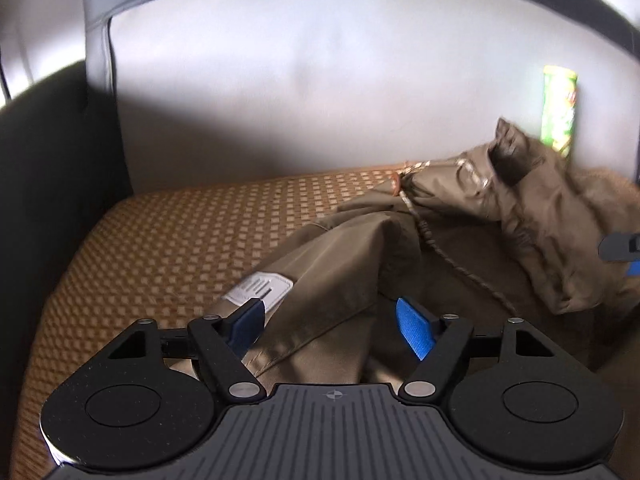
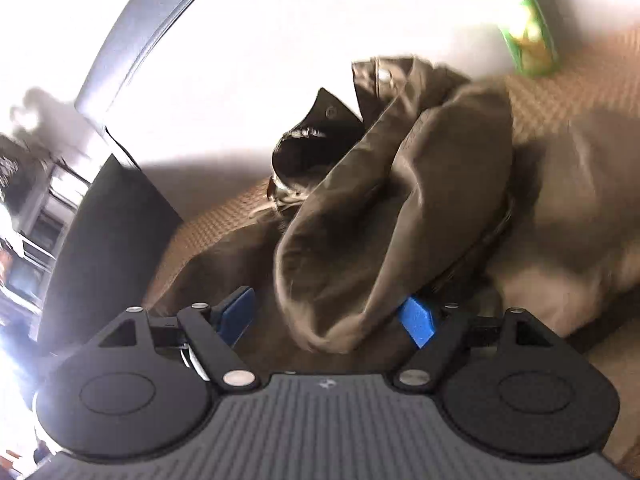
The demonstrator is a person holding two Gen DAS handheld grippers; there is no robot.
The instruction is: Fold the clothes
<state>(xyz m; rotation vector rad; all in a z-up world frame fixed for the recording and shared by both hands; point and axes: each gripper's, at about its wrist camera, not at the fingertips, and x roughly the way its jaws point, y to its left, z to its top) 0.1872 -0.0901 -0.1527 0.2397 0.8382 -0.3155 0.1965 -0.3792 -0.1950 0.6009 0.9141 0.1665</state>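
Note:
An olive-brown garment (image 1: 400, 256) with a drawstring and a white label (image 1: 262, 286) lies crumpled on the sofa seat. My left gripper (image 1: 332, 324) stands open over its near edge. Cloth lies loose between the blue pads (image 1: 414, 330), which do not press on it. In the right wrist view the same garment (image 2: 400, 208) is bunched into a thick fold. My right gripper (image 2: 328, 316) is open around that fold's lower end, and the cloth drapes against the right pad (image 2: 418, 320). The right gripper's tip (image 1: 620, 246) shows at the far right edge of the left wrist view.
A woven brown mat (image 1: 180, 248) covers the seat of the grey sofa (image 1: 280, 80), whose dark armrest (image 1: 48, 184) rises on the left. A green can (image 1: 558, 112) stands against the backrest behind the garment and shows blurred as the can (image 2: 530, 36) in the right wrist view.

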